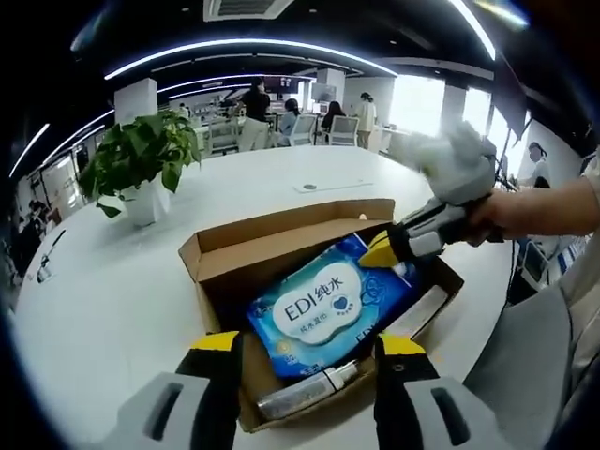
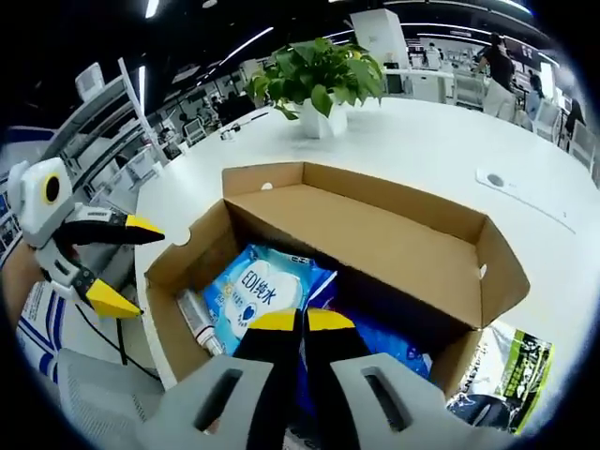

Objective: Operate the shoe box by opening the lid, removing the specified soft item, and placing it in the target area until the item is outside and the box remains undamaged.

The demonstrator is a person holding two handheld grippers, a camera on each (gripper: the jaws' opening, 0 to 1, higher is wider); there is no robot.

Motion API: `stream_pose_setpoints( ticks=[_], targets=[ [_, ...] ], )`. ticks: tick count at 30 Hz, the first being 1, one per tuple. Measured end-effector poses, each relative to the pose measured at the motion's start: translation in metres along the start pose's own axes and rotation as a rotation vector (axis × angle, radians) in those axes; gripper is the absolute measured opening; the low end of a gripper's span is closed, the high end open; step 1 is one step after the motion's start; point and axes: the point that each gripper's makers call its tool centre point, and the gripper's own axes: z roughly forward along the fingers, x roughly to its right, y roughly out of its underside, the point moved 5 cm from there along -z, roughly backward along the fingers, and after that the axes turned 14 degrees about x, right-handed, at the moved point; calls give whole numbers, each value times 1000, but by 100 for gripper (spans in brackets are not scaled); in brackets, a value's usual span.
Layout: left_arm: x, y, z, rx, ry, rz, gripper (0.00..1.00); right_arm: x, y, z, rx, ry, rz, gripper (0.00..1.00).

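Observation:
The cardboard shoe box stands on the white table with its lid folded back. Inside lies a soft blue pack of wipes with a white label, also seen in the right gripper view. My right gripper reaches down into the box with its jaws pressed together on the pack's edge; in the left gripper view it comes in from the right at the pack's far corner. Open and holding nothing, my left gripper hovers at the box's near wall, and the right gripper view has it beside the box.
A slim clear tube lies in the box beside the pack. A green and black packet rests on the table against the box. A potted plant stands further back on the table. People and desks fill the background.

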Motion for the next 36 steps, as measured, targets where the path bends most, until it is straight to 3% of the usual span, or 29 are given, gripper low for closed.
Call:
stream_pose_setpoints(
  ticks=[5, 11, 18, 26, 34, 36],
  targets=[
    [-5, 7, 13, -64, -4, 18, 50, 6, 1, -8, 9, 11, 17, 0],
    [-11, 14, 29, -121, -22, -48, 38, 9, 0, -16, 15, 17, 17, 0],
    [-18, 24, 46, -196, -31, -78, 34, 15, 1, -24, 14, 26, 10, 0],
    [-15, 34, 57, -242, -3, -97, 32, 21, 3, -32, 4, 40, -20, 0],
    [-10, 44, 70, -268, 25, -170, 26, 30, 7, -39, -14, 51, -30, 0],
    [-4, 45, 74, -258, 49, -238, 24, 31, 8, -39, -16, 48, -27, 0]
  ],
)
